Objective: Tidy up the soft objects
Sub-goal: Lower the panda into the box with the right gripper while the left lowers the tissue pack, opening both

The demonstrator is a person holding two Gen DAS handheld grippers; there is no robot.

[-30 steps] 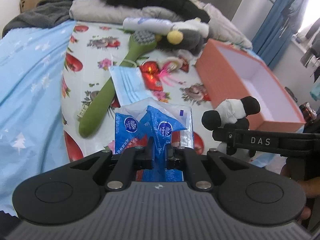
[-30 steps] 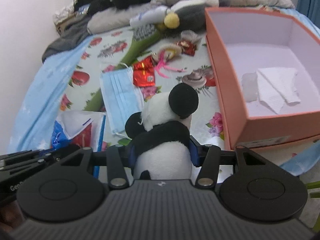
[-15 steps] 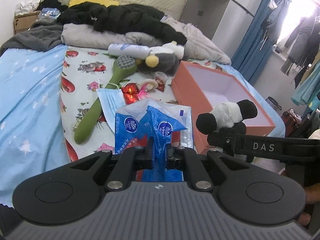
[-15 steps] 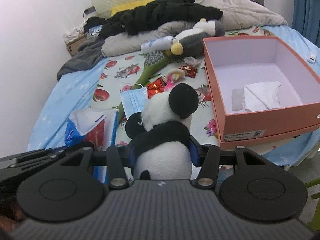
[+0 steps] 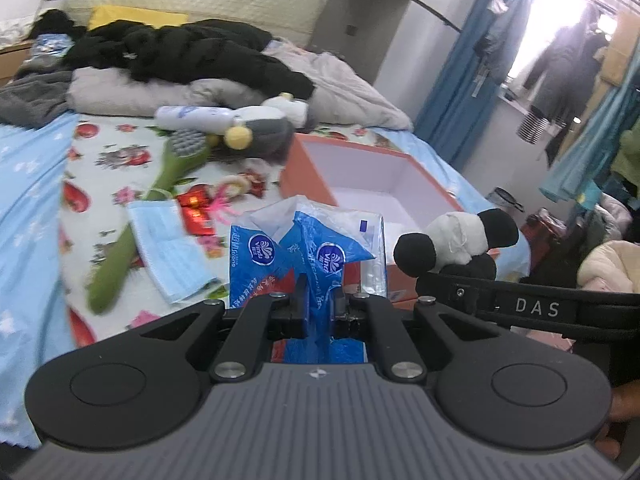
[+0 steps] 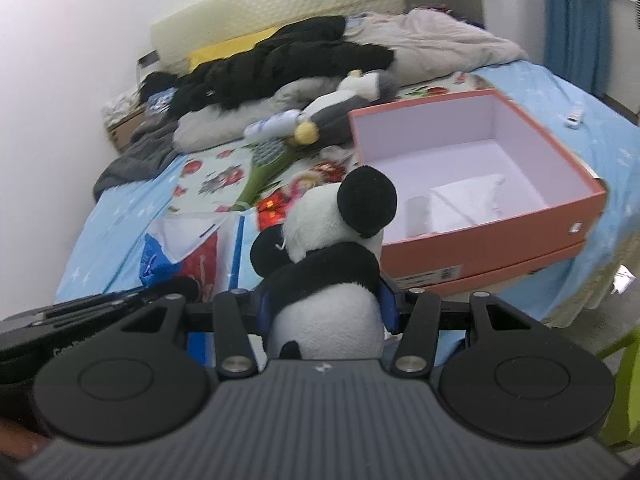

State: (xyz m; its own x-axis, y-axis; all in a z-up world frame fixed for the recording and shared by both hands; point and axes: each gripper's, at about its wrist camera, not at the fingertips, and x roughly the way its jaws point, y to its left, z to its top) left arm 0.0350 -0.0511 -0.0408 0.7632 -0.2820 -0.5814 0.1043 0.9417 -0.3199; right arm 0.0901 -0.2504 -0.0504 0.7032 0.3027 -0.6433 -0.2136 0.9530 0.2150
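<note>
The right gripper (image 6: 326, 306) has its jaws pinching a panda toy (image 6: 332, 264) upright, head up, facing away. The left gripper (image 5: 318, 306) has its jaws clamped on a blue tissue pack (image 5: 304, 248), standing tall above the bed (image 5: 32, 184).

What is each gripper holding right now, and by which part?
Left gripper pinches the blue tissue pack by its crumpled wrapper; right gripper clamps the panda plush around its body, below the head.

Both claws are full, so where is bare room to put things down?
Free: the orange box floor behind the white cloth, and the blue sheet left of the green brush. Crowded: between brush and box.
</note>
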